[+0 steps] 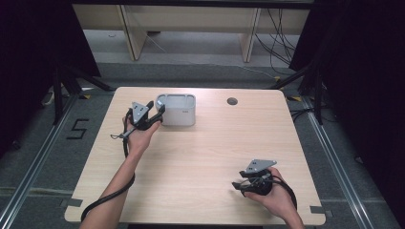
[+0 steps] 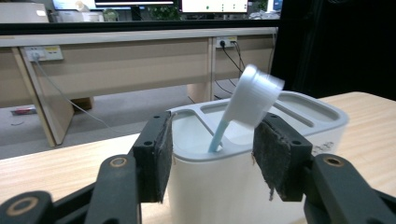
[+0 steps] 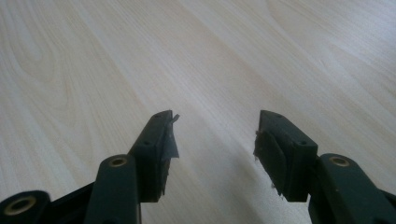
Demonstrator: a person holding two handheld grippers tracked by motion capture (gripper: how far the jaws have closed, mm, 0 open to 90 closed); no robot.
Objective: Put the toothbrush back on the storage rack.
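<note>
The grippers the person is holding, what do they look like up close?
Each gripper, left and right, is black, with two jaws lined by dark, frayed pads and brass-coloured pins at the joints. A grey three-cornered plate sits on top of each, and a black cable trails away. The forearms are bare, with no sleeves.

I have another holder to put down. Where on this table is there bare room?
The wide middle of the table, between the white holder and the right gripper, is bare. So is the far right, beyond the round hole. Crowded: the holder's left side, where the left gripper sits.
</note>
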